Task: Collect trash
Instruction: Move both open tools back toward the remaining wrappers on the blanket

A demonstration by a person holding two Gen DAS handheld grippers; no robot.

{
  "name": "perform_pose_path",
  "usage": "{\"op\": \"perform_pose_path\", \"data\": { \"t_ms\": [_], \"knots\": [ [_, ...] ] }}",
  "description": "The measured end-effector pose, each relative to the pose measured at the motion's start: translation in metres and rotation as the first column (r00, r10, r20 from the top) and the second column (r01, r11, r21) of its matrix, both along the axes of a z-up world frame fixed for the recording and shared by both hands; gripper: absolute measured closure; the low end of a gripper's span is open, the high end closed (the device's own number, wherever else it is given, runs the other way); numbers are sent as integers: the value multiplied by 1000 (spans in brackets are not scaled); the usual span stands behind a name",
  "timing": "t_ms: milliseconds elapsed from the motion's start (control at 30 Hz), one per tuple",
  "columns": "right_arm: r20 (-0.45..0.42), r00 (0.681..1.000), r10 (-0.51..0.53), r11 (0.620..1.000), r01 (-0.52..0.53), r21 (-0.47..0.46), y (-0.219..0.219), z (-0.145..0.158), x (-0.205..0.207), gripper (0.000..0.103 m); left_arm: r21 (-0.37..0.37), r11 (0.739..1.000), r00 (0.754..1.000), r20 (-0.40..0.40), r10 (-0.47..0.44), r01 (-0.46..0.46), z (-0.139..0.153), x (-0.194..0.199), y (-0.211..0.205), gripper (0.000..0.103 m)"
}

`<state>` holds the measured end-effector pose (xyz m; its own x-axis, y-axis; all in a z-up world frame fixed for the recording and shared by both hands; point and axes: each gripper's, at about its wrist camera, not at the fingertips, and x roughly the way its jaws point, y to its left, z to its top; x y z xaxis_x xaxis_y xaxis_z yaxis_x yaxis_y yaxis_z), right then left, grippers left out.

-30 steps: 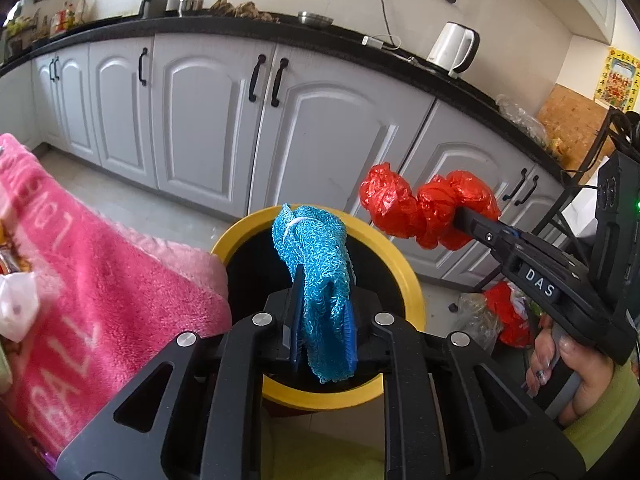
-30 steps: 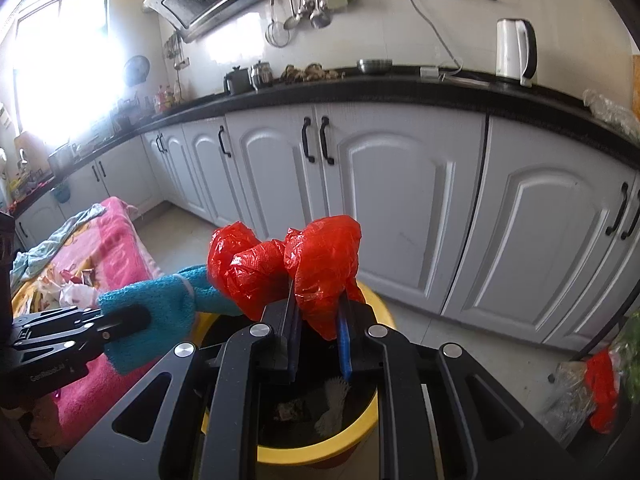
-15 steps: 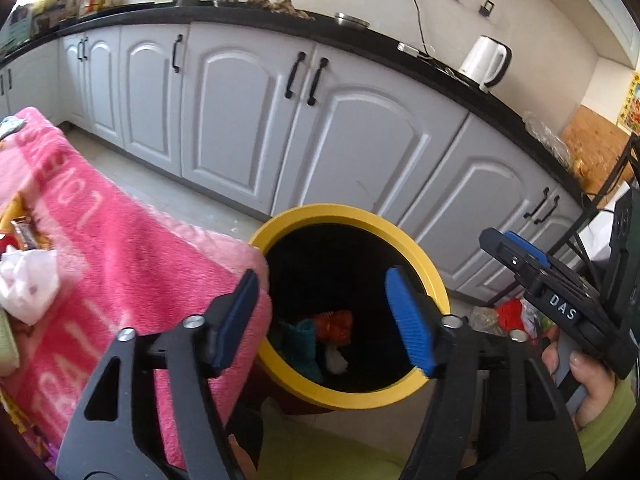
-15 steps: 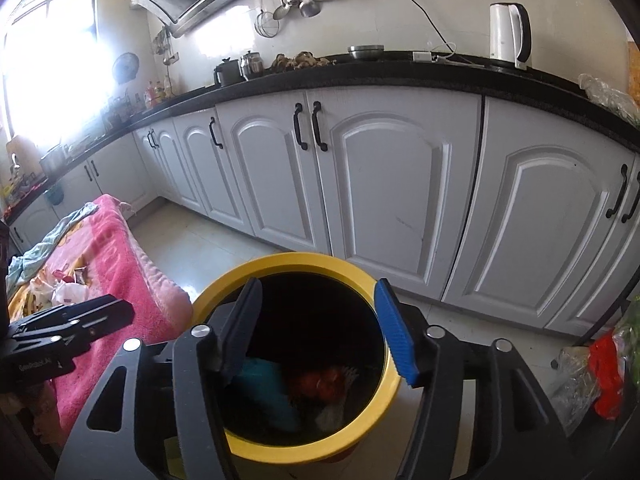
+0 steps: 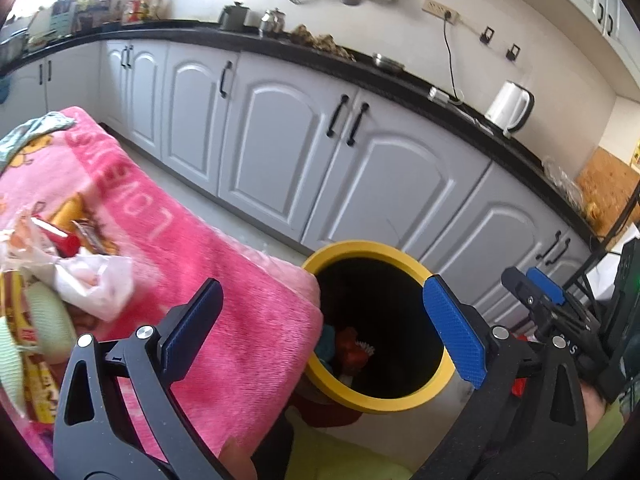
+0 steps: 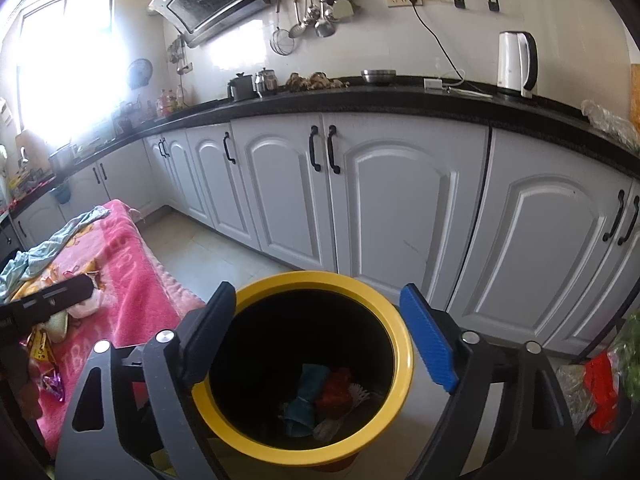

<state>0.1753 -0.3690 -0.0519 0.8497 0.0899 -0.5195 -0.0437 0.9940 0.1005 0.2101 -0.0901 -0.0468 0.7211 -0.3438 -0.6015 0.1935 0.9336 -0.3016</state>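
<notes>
Trash (image 6: pixel 320 400) lies in the bin (image 6: pixel 400 344), below the spread fingers (image 6: pixel 428 344).

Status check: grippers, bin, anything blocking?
Left gripper open, empty. Right gripper open, empty, over yellow bin. Blue rag and red bag lie inside. More wrappers on pink blanket; nothing blocking.

- Bright daylight from a window (image 6: pixel 64 60) at upper left, blown out to white glare.
- Glossy highlights on white cabinet doors (image 6: pixel 396 200).
- Bin interior (image 6: pixel 304 344) deep in shadow, contents dim.
- Strong fisheye curvature: countertop (image 5: pixel 360 60) bowed, dark vignette at corners.
- Slight softness toward frame edges.
</notes>
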Motion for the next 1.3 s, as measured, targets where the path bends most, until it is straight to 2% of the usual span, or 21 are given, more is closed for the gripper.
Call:
{"op": "perform_pose_path", "data": {
  "t_ms": [400, 833, 1300],
  "knots": [
    [75, 993, 90, 996, -89, -11, 35, 28, -23, 13, -18, 995, 992, 71, 101, -100, 26, -25, 45, 11],
    [93, 976, 199, 980, -196, -45, 81, 42, -43, 10, -33, 983, 977, 110, 185, -182, 39, -48, 85, 11],
    [98, 936, 339, 939, -330, -101, 137, 48, -65, 8, -75, 948, 937, 142, 318, -310, 50, -75, 144, 11]
  ]
}}
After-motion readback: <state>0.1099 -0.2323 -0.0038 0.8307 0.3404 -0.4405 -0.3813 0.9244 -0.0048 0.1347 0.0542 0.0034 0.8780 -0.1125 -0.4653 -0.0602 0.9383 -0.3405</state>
